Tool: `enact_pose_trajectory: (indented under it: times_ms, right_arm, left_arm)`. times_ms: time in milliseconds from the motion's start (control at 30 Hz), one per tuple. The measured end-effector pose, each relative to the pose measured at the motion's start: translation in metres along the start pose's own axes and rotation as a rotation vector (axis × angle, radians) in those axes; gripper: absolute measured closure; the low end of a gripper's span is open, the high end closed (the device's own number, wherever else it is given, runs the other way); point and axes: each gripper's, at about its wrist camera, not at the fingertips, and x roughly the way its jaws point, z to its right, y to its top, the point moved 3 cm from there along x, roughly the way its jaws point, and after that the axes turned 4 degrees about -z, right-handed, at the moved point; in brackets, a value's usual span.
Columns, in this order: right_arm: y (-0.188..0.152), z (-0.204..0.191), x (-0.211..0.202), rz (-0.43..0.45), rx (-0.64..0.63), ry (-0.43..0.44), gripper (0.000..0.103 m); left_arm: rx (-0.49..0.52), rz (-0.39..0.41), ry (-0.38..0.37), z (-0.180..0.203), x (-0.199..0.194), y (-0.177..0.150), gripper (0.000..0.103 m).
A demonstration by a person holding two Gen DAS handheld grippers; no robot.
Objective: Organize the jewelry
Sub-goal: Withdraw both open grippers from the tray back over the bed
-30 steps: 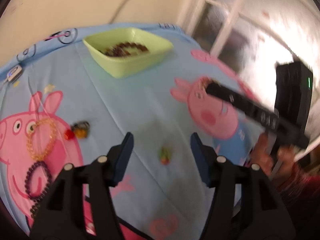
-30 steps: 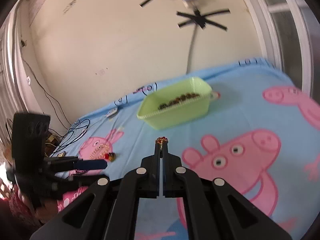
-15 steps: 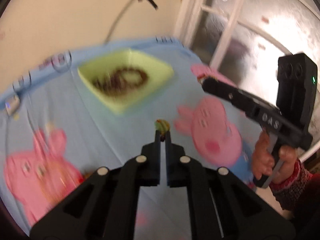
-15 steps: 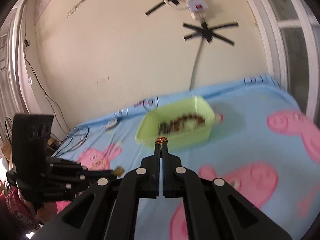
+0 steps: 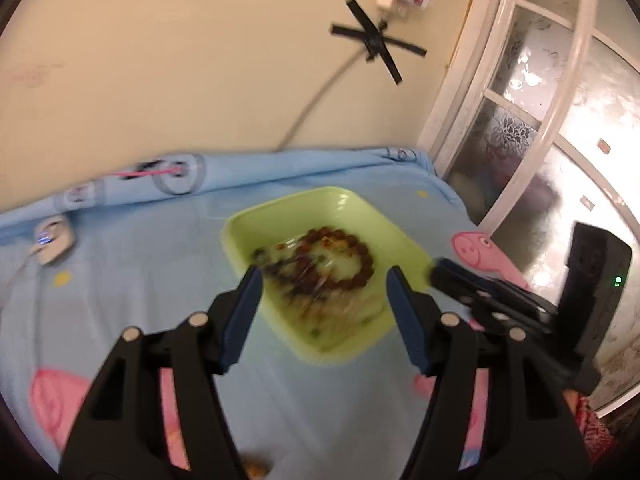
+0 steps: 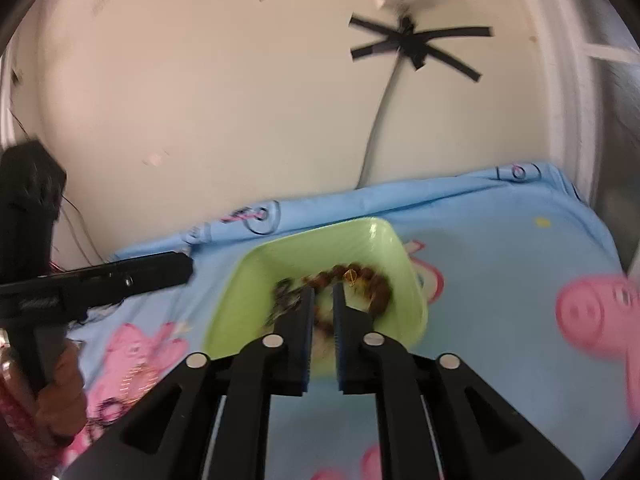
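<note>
A light green tray [image 5: 404,240] lies on the blue cartoon bedsheet and holds a brown bead bracelet [image 5: 360,264] with other small pieces. My left gripper [image 5: 325,276] hovers over the tray's near side. Its jaws are opening wide and nothing is between them. In the right wrist view my right gripper [image 6: 322,292] is over the same tray [image 6: 248,280]. Its blue pads stand slightly apart with nothing between them. A small gold piece [image 6: 352,276] lies on the beads [image 6: 380,288] just beyond its tips. Each gripper shows in the other's view: the right gripper [image 5: 460,280], the left gripper [image 6: 120,276].
A gold bracelet [image 6: 132,380] and a dark bead bracelet [image 6: 106,412] lie on the sheet at lower left. A small white device [image 5: 52,240] sits near the wall, and an orange bit [image 5: 256,470] by the bottom edge. The wall is close behind the tray; a window frame [image 5: 520,140] stands at right.
The left gripper shut on a small piece on the sheet, carried it up to the tray and opened. The right gripper moved over the tray, its jaws parted, and its small piece left the tips.
</note>
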Motion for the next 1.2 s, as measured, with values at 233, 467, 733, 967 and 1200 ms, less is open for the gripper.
enact_pose_trajectory:
  times_ms: [233,467,733,967,1200]
  right_arm:
    - [-0.090,-0.038,-0.051,0.025,0.093,-0.031,0.088]
    - [-0.134,-0.056,-0.070,-0.071,0.172,-0.051,0.088]
    - [-0.160,-0.061,-0.086,-0.107,0.243,-0.069,0.086]
    - [-0.172,-0.063,-0.087,-0.148,0.266,-0.088,0.075]
    - [-0.173,-0.061,-0.091,-0.130,0.254,-0.145,0.059]
  left_arm:
    - [0.030,-0.027,0.134,0.012,-0.034,-0.105,0.030]
    - [0.073,-0.069,0.187,0.039,-0.042,-0.167,0.029]
    - [0.043,-0.040,0.196,0.043,-0.068,-0.194,0.007]
    - [0.007,-0.078,0.270,0.035,-0.069,-0.214,0.006]
    - [0.003,-0.102,0.312,0.032,-0.068,-0.227,0.006]
